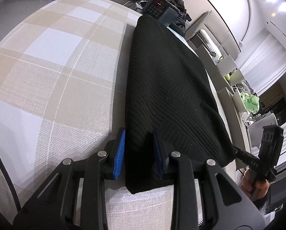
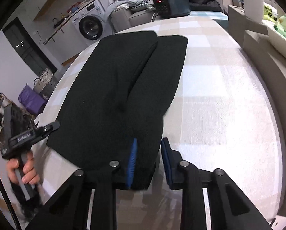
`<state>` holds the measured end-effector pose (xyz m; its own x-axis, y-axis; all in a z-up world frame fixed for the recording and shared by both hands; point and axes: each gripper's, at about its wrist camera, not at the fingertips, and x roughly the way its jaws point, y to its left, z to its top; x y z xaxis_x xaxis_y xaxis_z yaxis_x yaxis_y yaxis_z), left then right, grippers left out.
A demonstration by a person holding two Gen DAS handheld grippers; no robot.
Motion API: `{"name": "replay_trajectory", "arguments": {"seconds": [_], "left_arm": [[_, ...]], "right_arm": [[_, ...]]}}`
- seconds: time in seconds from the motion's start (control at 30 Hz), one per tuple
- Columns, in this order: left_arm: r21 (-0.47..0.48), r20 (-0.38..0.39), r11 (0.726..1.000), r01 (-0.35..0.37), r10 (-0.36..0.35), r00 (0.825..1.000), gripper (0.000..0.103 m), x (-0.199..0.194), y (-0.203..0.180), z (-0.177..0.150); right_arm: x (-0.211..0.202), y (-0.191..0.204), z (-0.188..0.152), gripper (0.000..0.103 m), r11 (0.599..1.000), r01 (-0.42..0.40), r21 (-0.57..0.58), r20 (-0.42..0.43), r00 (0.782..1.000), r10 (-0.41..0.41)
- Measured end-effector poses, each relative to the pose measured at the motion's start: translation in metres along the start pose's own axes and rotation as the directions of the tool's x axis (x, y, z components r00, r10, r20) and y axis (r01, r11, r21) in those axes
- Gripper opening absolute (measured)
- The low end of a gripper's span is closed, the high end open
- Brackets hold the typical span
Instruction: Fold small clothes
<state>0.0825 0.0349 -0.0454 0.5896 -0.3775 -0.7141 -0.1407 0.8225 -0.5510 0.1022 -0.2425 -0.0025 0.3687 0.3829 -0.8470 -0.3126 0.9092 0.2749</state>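
A black ribbed knit garment (image 1: 167,86) (image 2: 123,76) lies folded lengthwise on the beige-and-white checked tabletop (image 1: 56,67) (image 2: 219,95). My left gripper (image 1: 139,151) has the garment's near end between its blue pads, and the cloth fills the gap from pad to pad. In the right wrist view the left gripper (image 2: 51,126) sits at the garment's near left corner, with a hand (image 2: 26,170) on its grip. My right gripper (image 2: 149,145) straddles the near right corner. Its left pad lies over the cloth, while a thin strip of table shows before the right pad. The right gripper's tip (image 1: 238,150) touches that corner.
A black appliance with a red display (image 1: 159,7) (image 2: 169,2) stands at the table's far end beside dark clothes. A shelf with green items (image 1: 248,99) (image 2: 277,25) runs along the right. A washing machine (image 2: 90,25) and bags (image 2: 31,97) are off to the left.
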Motion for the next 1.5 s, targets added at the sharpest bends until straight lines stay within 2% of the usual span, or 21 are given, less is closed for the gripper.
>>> {"name": "replay_trajectory", "arguments": {"seconds": [0.13,0.17,0.2,0.27,0.3,0.5,0.57,0.6,0.67,0.73,0.8,0.87,0.9,0.97,1.03,1.13,1.2,1.33,1.4,1.47,1.5], "left_arm": [[-0.005,-0.001,1.000,-0.005,0.005,1.000,0.026,0.001,0.002,0.003],[-0.003,-0.001,1.000,-0.008,0.008,1.000,0.027,0.001,0.001,0.003],[-0.002,0.000,1.000,-0.009,0.009,1.000,0.027,0.002,0.000,0.003],[-0.003,0.000,1.000,-0.007,0.007,1.000,0.030,0.002,-0.001,0.004],[-0.002,0.001,1.000,-0.010,0.010,1.000,0.030,0.002,-0.001,0.003],[0.016,0.004,0.999,-0.043,0.043,0.999,0.030,0.002,-0.007,0.003],[0.020,0.006,0.999,-0.050,0.050,0.999,0.030,0.002,-0.008,0.002],[0.022,0.007,0.998,-0.053,0.052,0.999,0.030,0.002,-0.008,0.002],[0.025,0.009,0.998,-0.054,0.054,0.999,0.030,0.002,-0.009,0.001],[0.029,0.009,0.998,-0.052,0.052,0.999,0.030,0.001,-0.009,0.001],[0.037,0.010,0.998,-0.050,0.049,0.999,0.030,0.001,-0.008,0.001],[0.049,0.009,0.998,-0.050,0.050,0.999,0.030,0.001,-0.009,0.000],[0.053,0.006,0.997,-0.053,0.053,0.999,0.030,0.001,-0.009,0.001],[0.059,0.006,0.996,-0.067,0.066,0.998,0.040,0.000,-0.009,0.002],[0.067,0.018,0.994,-0.091,0.090,0.996,0.051,-0.003,-0.010,0.003],[0.079,0.042,0.992,-0.097,0.094,0.995,0.054,-0.009,-0.011,0.008],[0.103,0.055,0.990,-0.101,0.096,0.994,0.062,-0.011,-0.014,0.010],[0.143,0.074,0.986,-0.092,0.082,0.994,0.089,-0.016,-0.023,0.016],[0.145,0.086,0.985,-0.089,0.077,0.993,0.099,-0.017,-0.026,0.019],[0.151,0.092,0.985,-0.087,0.074,0.993,0.101,-0.017,-0.028,0.022],[0.152,0.089,0.985,-0.087,0.074,0.993,0.101,-0.015,-0.029,0.023]], "right_arm": [[-0.003,-0.009,-0.003,0.030,0.993,-0.096,0.074,-0.010,0.995,0.097],[-0.002,-0.018,-0.001,0.034,0.980,-0.153,0.128,0.004,0.988,0.154],[-0.001,-0.029,0.001,0.045,0.957,-0.216,0.196,0.036,0.976,0.213],[0.000,-0.047,0.004,0.049,0.918,-0.281,0.281,0.097,0.960,0.264],[0.003,-0.054,0.009,0.049,0.913,-0.280,0.296,0.115,0.959,0.257],[0.024,-0.050,0.036,0.048,0.939,-0.218,0.266,0.125,0.974,0.190],[0.028,-0.041,0.043,0.029,0.956,-0.191,0.222,0.128,0.978,0.165],[0.027,-0.034,0.046,0.015,0.967,-0.174,0.184,0.138,0.979,0.150],[0.016,-0.025,0.048,0.007,0.978,-0.172,0.116,0.193,0.970,0.148],[0.005,-0.018,0.051,0.006,0.985,-0.160,0.068,0.232,0.963,0.141],[0.011,-0.017,0.053,0.006,0.997,-0.063,0.052,0.186,0.981,0.052],[0.027,-0.019,0.056,0.006,0.998,0.049,0.028,0.097,0.994,-0.051],[0.028,-0.023,0.056,0.009,0.998,0.042,0.043,0.096,0.994,-0.046],[0.021,-0.030,0.057,0.021,0.997,0.003,0.076,0.132,0.991,-0.013],[0.013,-0.035,0.063,0.053,0.990,-0.080,0.114,0.193,0.979,0.057],[0.013,-0.037,0.085,0.054,0.979,-0.160,0.124,0.214,0.968,0.131],[0.022,-0.038,0.100,0.054,0.975,-0.178,0.134,0.215,0.965,0.147],[0.055,-0.042,0.134,0.054,0.948,-0.258,0.184,0.160,0.960,0.230],[0.068,-0.041,0.142,0.054,0.955,-0.234,0.184,0.138,0.968,0.211],[0.080,-0.038,0.148,0.053,0.964,-0.210,0.164,0.114,0.975,0.193],[0.081,-0.036,0.150,0.043,0.967,-0.204,0.153,0.117,0.975,0.187]]}}
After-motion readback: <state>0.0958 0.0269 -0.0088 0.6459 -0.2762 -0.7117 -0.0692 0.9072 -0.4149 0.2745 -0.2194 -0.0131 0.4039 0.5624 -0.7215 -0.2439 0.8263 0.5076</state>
